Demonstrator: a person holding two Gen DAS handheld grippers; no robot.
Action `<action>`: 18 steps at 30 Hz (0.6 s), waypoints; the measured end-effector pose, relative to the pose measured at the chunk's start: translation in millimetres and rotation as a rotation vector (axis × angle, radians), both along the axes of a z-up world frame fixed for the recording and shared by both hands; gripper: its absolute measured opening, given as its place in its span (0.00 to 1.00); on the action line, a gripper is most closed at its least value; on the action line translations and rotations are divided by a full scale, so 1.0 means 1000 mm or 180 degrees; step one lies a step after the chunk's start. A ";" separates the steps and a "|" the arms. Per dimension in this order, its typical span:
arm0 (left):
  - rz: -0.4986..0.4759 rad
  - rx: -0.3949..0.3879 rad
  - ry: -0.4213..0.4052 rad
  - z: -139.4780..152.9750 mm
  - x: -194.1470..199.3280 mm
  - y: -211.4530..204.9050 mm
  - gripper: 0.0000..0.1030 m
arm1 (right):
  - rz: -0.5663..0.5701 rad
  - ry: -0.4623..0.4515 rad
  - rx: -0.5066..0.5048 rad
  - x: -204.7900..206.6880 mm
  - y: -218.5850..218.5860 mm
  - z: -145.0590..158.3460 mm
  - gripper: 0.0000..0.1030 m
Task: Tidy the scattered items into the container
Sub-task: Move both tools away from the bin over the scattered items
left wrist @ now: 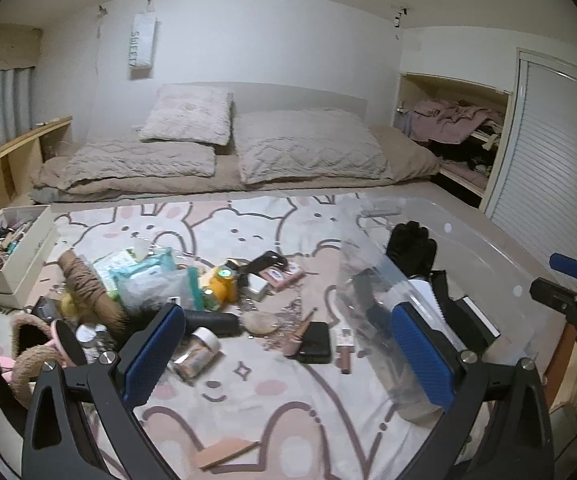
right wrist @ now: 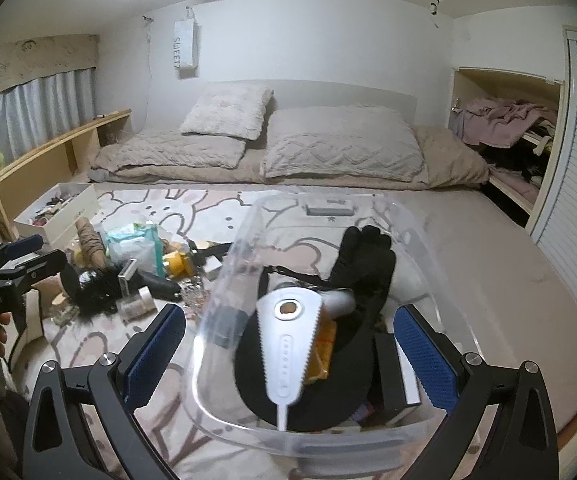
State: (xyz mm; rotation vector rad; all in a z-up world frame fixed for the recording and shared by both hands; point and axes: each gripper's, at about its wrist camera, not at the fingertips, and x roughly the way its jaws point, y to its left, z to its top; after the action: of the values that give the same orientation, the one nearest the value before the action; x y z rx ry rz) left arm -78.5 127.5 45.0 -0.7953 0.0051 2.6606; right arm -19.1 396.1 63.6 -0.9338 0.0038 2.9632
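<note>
A clear plastic container (right wrist: 228,280) sits on the bunny-print bedspread, also in the left wrist view (left wrist: 368,264). Inside lie a black glove (right wrist: 364,264), a white comb (right wrist: 288,340), a yellow item (right wrist: 324,352) and a dark box (right wrist: 392,372). My right gripper (right wrist: 288,356) is open and empty above the container. My left gripper (left wrist: 288,356) is open and empty above scattered items: a small jar (left wrist: 198,350), a black tube (left wrist: 212,322), a black case (left wrist: 314,342), a lip gloss (left wrist: 344,346), a wipes pack (left wrist: 148,276) and a yellow toy (left wrist: 222,282).
A white box (left wrist: 28,264) full of small things stands at the left. Fluffy slippers (left wrist: 28,344) lie at the near left. A nail file (left wrist: 228,452) lies near the front. Pillows (left wrist: 308,148) and a folded duvet lie at the back. A louvred closet door (left wrist: 560,168) is at the right.
</note>
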 end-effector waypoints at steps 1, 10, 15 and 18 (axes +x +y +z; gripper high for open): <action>0.0010 0.0004 0.0005 0.000 0.000 -0.004 1.00 | 0.0002 0.0006 -0.0004 0.000 -0.003 0.000 1.00; 0.0173 0.0066 0.0050 0.003 0.004 -0.048 1.00 | 0.0079 0.0099 -0.0101 -0.005 -0.033 0.003 1.00; 0.0294 0.0036 0.0096 0.004 0.007 -0.071 1.00 | 0.0125 0.0216 -0.0126 -0.003 -0.050 0.006 1.00; 0.0338 0.0004 0.0110 0.004 0.008 -0.080 1.00 | 0.0168 0.0258 -0.0123 -0.004 -0.061 0.007 1.00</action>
State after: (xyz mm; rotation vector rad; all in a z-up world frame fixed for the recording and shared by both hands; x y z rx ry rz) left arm -70.1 47.7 49.0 -0.7694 -0.0309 2.7737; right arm -23.1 335.3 71.0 -0.8297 0.0395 3.0582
